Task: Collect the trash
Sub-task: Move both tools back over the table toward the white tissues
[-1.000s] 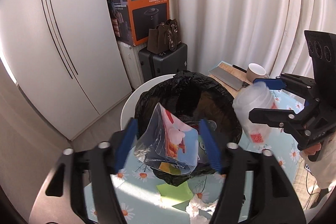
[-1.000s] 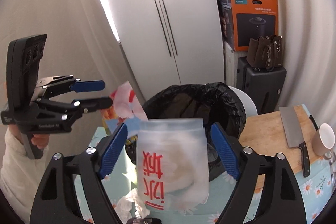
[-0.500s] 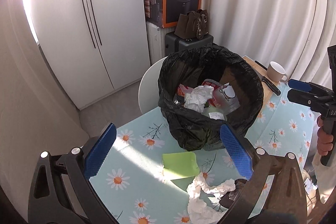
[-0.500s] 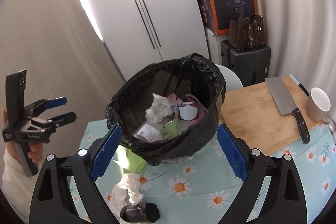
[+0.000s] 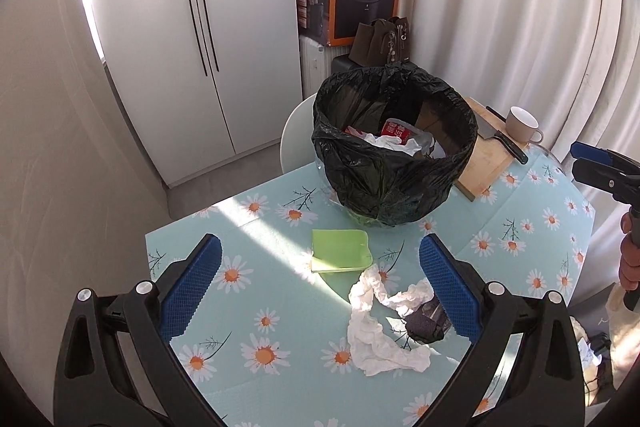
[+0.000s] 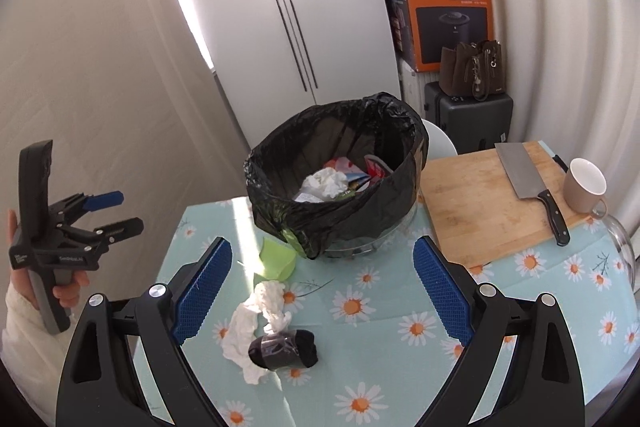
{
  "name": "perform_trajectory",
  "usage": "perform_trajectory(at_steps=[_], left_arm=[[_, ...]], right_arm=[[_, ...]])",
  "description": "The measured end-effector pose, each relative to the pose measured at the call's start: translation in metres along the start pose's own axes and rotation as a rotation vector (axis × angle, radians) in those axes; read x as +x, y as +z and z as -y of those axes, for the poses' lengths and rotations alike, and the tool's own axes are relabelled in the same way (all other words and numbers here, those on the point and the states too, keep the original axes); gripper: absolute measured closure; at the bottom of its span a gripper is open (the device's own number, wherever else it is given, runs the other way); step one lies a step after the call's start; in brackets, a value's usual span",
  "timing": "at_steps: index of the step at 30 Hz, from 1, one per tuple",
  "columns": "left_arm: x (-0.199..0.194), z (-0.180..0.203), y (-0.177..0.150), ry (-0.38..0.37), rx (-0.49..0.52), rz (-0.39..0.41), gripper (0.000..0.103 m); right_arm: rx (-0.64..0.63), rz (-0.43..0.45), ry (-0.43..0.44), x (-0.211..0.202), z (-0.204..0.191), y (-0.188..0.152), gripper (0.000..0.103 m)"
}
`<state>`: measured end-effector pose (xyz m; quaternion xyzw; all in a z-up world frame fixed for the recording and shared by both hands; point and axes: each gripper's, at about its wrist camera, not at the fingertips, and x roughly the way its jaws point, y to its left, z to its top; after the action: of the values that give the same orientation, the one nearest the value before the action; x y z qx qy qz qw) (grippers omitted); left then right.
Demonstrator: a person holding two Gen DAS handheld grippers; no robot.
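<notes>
Where sunlight stripes the pale-blue daisy-print tabletop [image 5: 532, 211], the left wrist view shows the left claw [image 5: 318, 287] spread wide and empty above a flat green sheet [image 5: 340, 250], crumpled white tissue [image 5: 376, 331] and a dark wrapped bundle [image 5: 426, 319] — all near the black-lined trash bin [image 5: 394, 167], already holding litter. From the right wrist view, the right claw [image 6: 322, 289] gapes empty too; beside the bin lie a wooden cutting board [image 6: 480, 211], cleaver [image 6: 524, 175] and beige mug [image 6: 584, 185], with white wardrobe doors [image 6: 304, 7] and curtains [image 6: 560, 27] behind.
</notes>
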<state>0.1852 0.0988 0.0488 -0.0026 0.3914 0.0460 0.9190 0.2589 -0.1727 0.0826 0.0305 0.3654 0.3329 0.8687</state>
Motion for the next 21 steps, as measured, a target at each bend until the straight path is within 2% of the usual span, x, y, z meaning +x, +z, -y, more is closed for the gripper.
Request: perform_trajectory(at_steps=[16,21], left_arm=[[-0.032,0.049,-0.058,-0.033,0.135,-0.052,0.006],[-0.027,0.058,-0.078,-0.056,0.127,-0.088,0.006]], right_arm=[[-0.057,-0.01,0.034,-0.05,-0.031,-0.037,0.014],[-0.075,-0.038,0.039,-0.053,-0.036,-0.051,0.014]])
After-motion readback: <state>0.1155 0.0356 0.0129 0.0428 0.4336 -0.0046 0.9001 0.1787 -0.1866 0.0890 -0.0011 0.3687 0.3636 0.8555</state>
